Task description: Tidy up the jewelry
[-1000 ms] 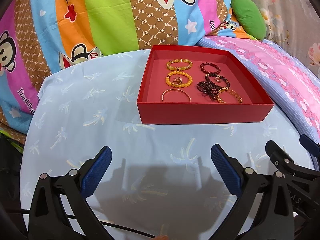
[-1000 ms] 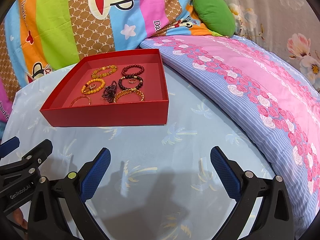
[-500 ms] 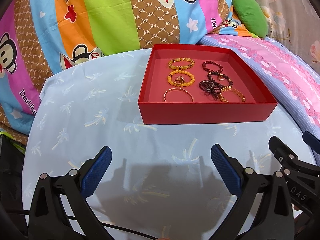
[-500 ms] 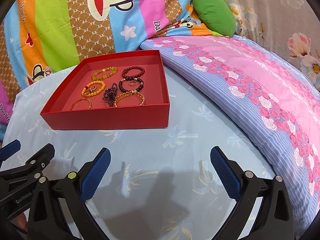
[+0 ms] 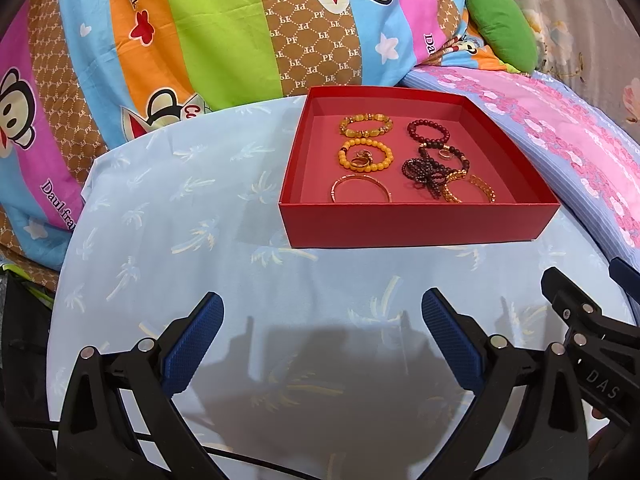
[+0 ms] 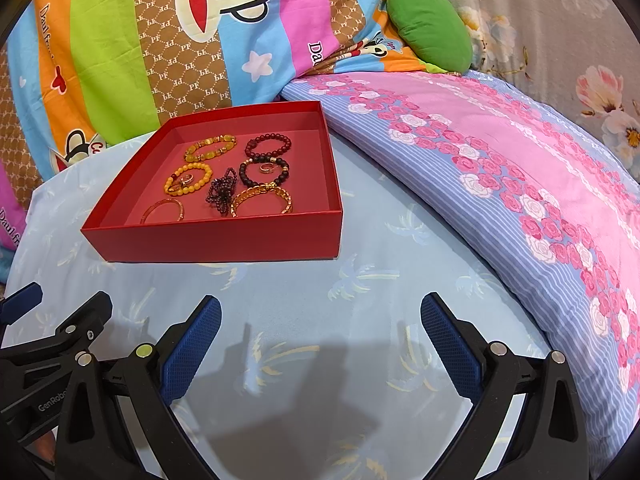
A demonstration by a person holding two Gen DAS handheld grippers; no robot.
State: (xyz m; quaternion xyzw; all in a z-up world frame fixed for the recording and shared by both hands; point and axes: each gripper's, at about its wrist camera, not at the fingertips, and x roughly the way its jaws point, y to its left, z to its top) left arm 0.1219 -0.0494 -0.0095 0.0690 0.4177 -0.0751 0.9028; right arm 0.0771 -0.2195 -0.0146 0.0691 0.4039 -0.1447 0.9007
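A red tray (image 5: pixel 412 226) (image 6: pixel 224 246) rests on a round table under a pale blue cloth. Inside lie several bracelets: a yellow beaded one (image 5: pixel 366 125) (image 6: pixel 210 148) at the back, an orange beaded one (image 5: pixel 365 156) (image 6: pixel 188 178) with rings inside it, a thin gold bangle (image 5: pixel 360 189) (image 6: pixel 162 211), a dark red one (image 5: pixel 428 130) (image 6: pixel 268 146), a dark tangled string of beads (image 5: pixel 426 174) (image 6: pixel 221 194) and an amber one (image 5: pixel 470 188) (image 6: pixel 262 200). My left gripper (image 5: pixel 322 344) and my right gripper (image 6: pixel 320 344) hang open over the cloth, short of the tray, holding nothing.
A striped cartoon quilt (image 5: pixel 200 28) rises behind the table. A pink floral quilt (image 6: pixel 500 168) runs along the right, with a green cushion (image 6: pixel 430 26) at the back. The other gripper shows at the edge of each view: right one (image 5: pixel 592 344), left one (image 6: pixel 52 344).
Both grippers have drawn back slightly from the tray, which now sits a little farther and lower in view. Their jaws stay open.
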